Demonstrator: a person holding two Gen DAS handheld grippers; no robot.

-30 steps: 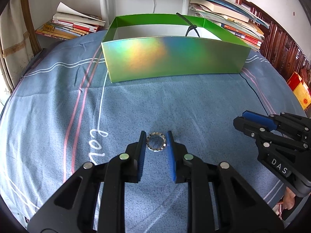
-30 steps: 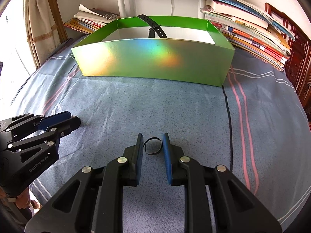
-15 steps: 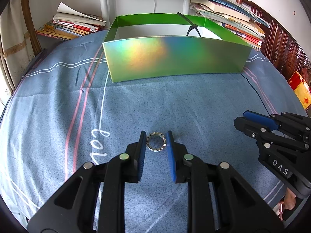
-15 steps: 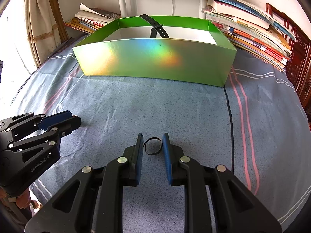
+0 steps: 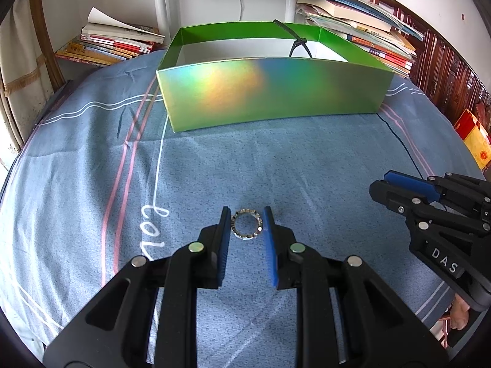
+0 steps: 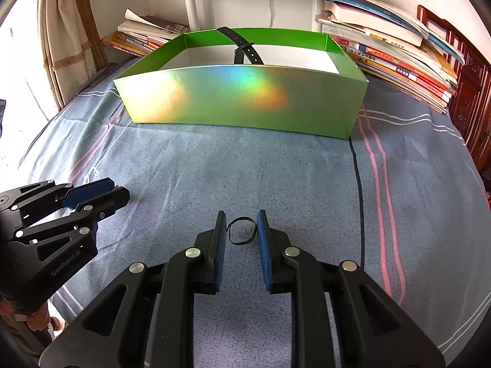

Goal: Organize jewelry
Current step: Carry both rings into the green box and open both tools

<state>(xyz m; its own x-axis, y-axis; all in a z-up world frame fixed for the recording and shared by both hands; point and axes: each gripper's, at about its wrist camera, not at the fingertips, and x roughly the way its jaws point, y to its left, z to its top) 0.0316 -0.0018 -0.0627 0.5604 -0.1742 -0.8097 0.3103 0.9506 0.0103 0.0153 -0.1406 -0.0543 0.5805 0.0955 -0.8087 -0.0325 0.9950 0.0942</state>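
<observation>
A silver beaded ring bracelet (image 5: 247, 224) is held between the two fingers of my left gripper (image 5: 246, 222), a little above the blue bedspread. A thin black hair band (image 6: 241, 230) is held between the fingers of my right gripper (image 6: 241, 226). A shiny green open box (image 5: 270, 92) stands at the back, also in the right wrist view (image 6: 245, 98); a black watch strap (image 6: 242, 47) leans inside it. The right gripper shows at the right of the left wrist view (image 5: 399, 188); the left gripper shows at the left of the right wrist view (image 6: 101, 193).
Stacks of books (image 5: 113, 44) lie behind the box on the left and more books (image 6: 396, 52) on the right. A white table leg (image 5: 159, 3) stands behind. A dark wooden cabinet (image 5: 454, 76) is at the far right.
Both grippers have stayed almost still with their items; the view shifts only slightly.
</observation>
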